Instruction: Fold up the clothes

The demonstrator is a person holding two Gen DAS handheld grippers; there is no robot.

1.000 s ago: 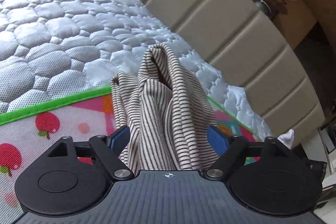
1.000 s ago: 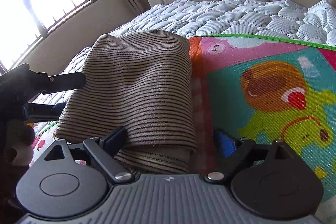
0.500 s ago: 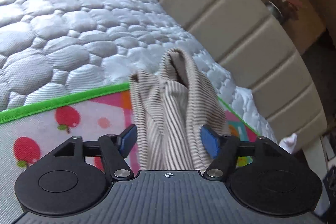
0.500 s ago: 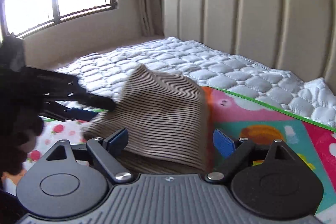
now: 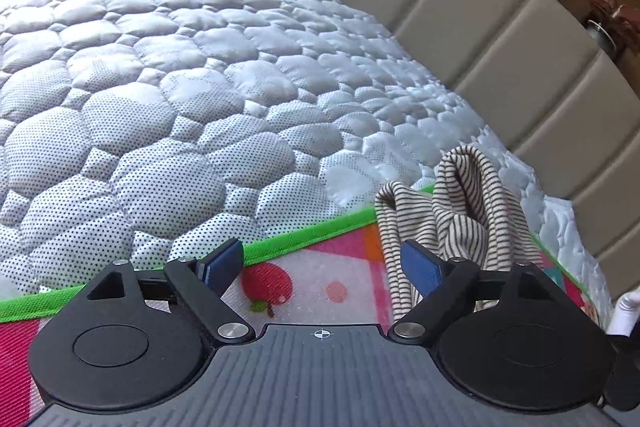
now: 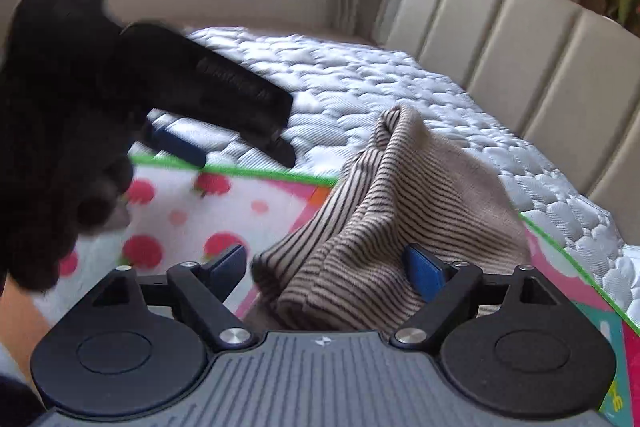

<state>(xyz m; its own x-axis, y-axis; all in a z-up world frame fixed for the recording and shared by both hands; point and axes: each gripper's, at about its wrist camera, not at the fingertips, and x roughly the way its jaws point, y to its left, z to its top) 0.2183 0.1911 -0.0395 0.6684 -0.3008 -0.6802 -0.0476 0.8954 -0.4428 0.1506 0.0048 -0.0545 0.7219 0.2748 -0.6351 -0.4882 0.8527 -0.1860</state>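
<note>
Striped garment is lying bunched and peaked at the corner of the fruit-print play mat, which is spread on the quilted mattress near the padded headboard.

Left hand-held gripper is opening, nothing between its blue pads; the cloth is sitting just beside its right pad, outside the gap.

Right hand-held gripper is closing, jaws wide apart, with a rumpled fold of the garment lying between them; pads are not seen pressing on it, so I judge it not yet gripped.

Doing this step well, as I read it:
- take one clean edge or corner, not the whole heap
- bring the left hand-held gripper back to a matching edge
- lift and spread the cloth flat on the mat before making any crease
- keep the fabric off the mat's green border
</note>
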